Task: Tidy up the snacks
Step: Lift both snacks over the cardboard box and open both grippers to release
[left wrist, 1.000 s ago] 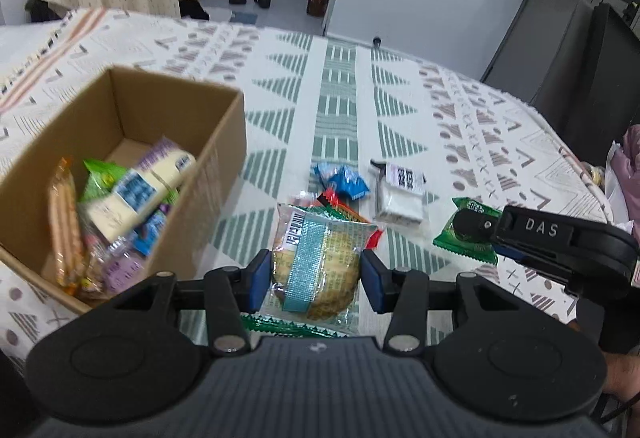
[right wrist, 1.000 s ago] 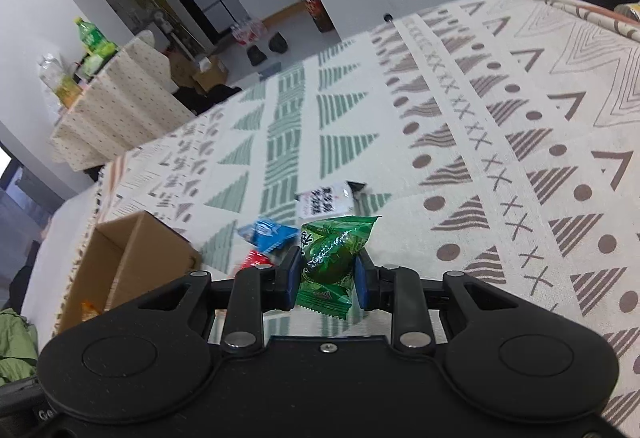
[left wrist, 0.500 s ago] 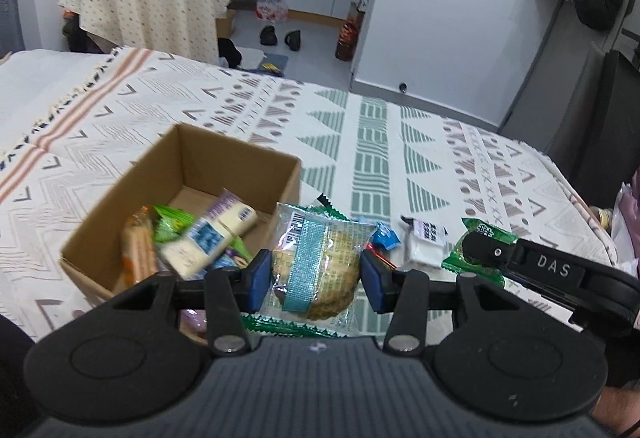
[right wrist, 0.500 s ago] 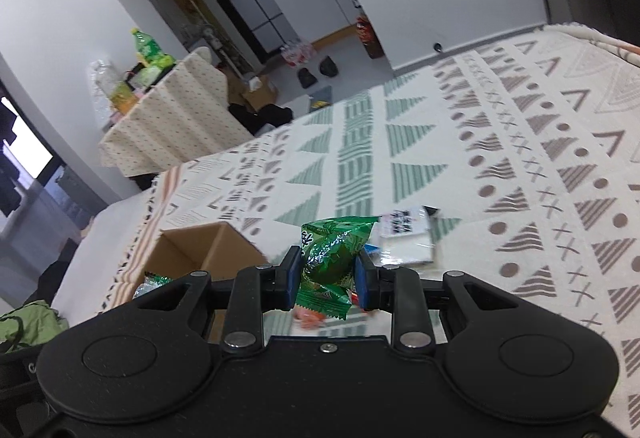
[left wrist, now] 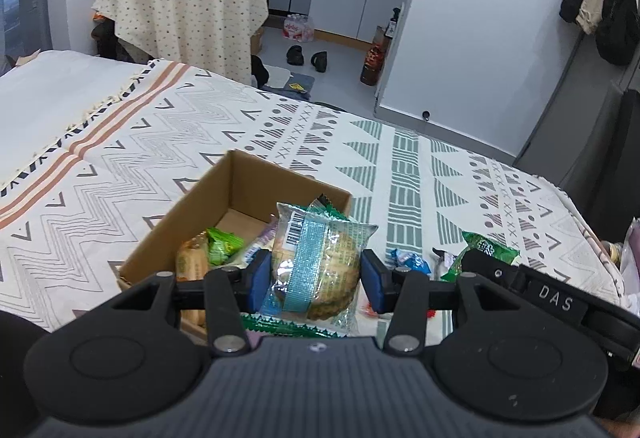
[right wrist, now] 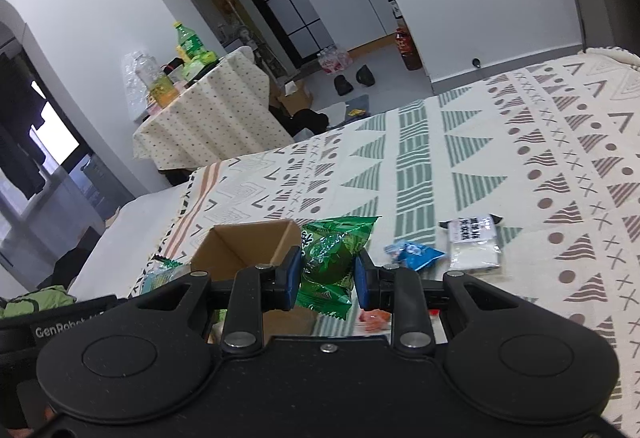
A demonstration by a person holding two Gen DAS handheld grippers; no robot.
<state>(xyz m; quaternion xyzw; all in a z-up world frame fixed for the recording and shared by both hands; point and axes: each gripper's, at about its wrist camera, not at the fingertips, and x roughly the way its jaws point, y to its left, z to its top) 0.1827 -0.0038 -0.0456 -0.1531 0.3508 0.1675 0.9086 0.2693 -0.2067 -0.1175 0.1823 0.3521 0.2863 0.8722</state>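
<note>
The cookie packet (left wrist: 316,266), clear wrap with a blue strip down its front, stood upright in the left gripper (left wrist: 316,280), the blue pads pinching it by its two sides so that its long axis ran up and down. The cardboard box (left wrist: 240,177) lay directly ahead of and below that gripper, a little to its left, open at the top, so the packet hung over the box's near right corner rather than over its middle. In the right wrist view the right gripper (right wrist: 326,274) pinched a green snack packet (right wrist: 332,262), also upright, and the box lay ahead and to its left (right wrist: 256,242), with the left gripper between. Judging by this, the left gripper was the nearer to the box and would need only a short move forward and left before letting go. Inside the box lay several snacks already: a green packet (left wrist: 222,244), a long orange-brown packet (left wrist: 192,266), and others partly hidden behind the gripper. On the patterned cloth (left wrist: 408,173), right of the box, a blue packet (right wrist: 414,254) and a white packet (right wrist: 474,242) lay loose, just beside each other, with something red (right wrist: 374,316) nearer, too blurred to name.
</note>
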